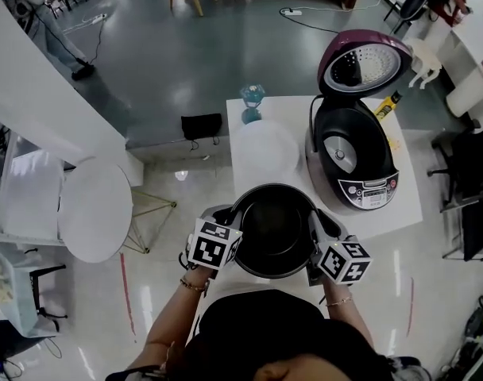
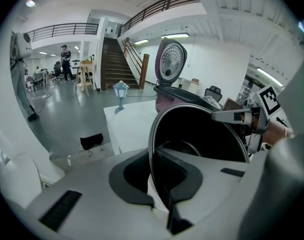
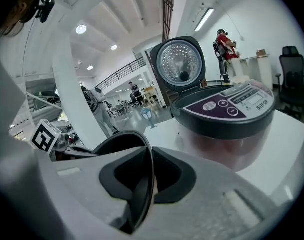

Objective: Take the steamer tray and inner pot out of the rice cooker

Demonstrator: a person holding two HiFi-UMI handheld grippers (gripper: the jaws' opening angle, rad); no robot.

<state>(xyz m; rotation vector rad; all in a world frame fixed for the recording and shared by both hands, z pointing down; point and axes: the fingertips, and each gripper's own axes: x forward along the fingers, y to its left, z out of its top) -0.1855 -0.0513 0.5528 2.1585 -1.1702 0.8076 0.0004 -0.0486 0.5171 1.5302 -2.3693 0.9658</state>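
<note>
Now both claws pinch the rim of the black inner pot (image 1: pixel 273 232) — left gripper (image 1: pixel 228 217) on its left side, right gripper (image 1: pixel 318 222) opposite — with the pot over the white table's (image 1: pixel 402 213) near end, beside the open rice cooker (image 1: pixel 357 161).
</note>
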